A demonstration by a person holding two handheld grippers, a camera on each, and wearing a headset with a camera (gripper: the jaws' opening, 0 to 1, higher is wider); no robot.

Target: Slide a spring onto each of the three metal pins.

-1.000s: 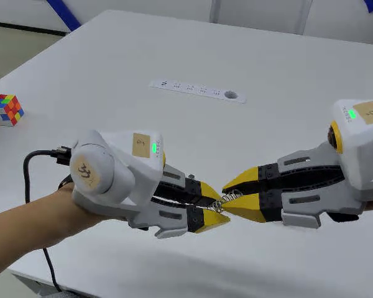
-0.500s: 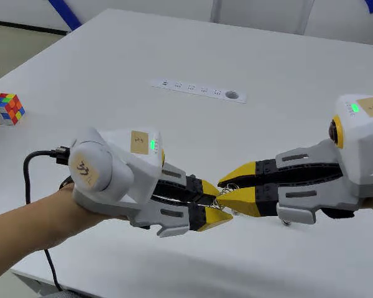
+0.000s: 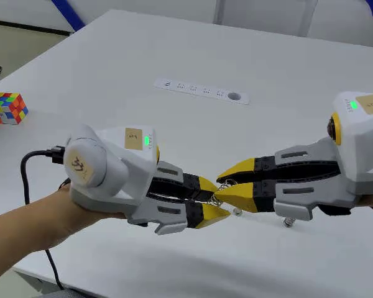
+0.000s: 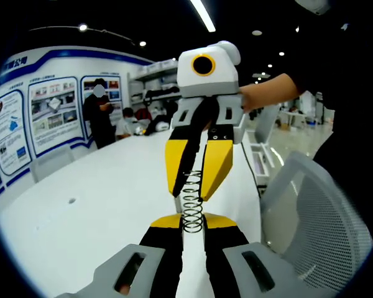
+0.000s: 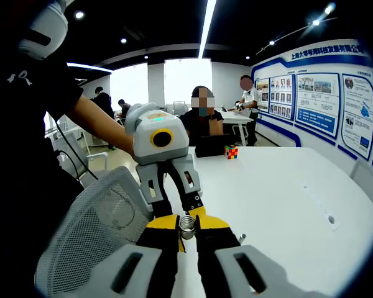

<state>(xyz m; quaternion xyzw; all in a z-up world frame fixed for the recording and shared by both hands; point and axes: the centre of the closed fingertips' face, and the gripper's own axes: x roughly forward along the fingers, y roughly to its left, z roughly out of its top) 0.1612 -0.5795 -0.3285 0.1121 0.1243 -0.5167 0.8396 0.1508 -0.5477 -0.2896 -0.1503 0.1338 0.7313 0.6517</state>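
Note:
A small steel spring (image 3: 219,197) bridges the yellow tips of both grippers above the white table (image 3: 143,56). My left gripper (image 3: 216,200) is shut on a thin metal pin whose end runs into the spring. Tip to tip with it, my right gripper (image 3: 221,186) is shut on the spring's other end. In the left gripper view the spring (image 4: 192,208) rises from my left gripper (image 4: 193,222) into the right gripper (image 4: 191,189). The right gripper view has the spring's open end (image 5: 186,226) at my right gripper (image 5: 186,230). Two small metal pieces (image 3: 288,221) (image 3: 237,212) lie on the table below the right gripper.
A white power strip (image 3: 202,90) lies mid-table and a colour cube (image 3: 7,107) sits at the left edge. A black cable (image 3: 31,167) trails from the left gripper. A grey mesh chair (image 4: 317,217) stands at the table's near side. People sit and stand beyond the table.
The right gripper has closed in on the left gripper, so the spring between the tips looks shorter. Both grippers have risen slightly, and two small metal pieces now show beneath the right gripper.

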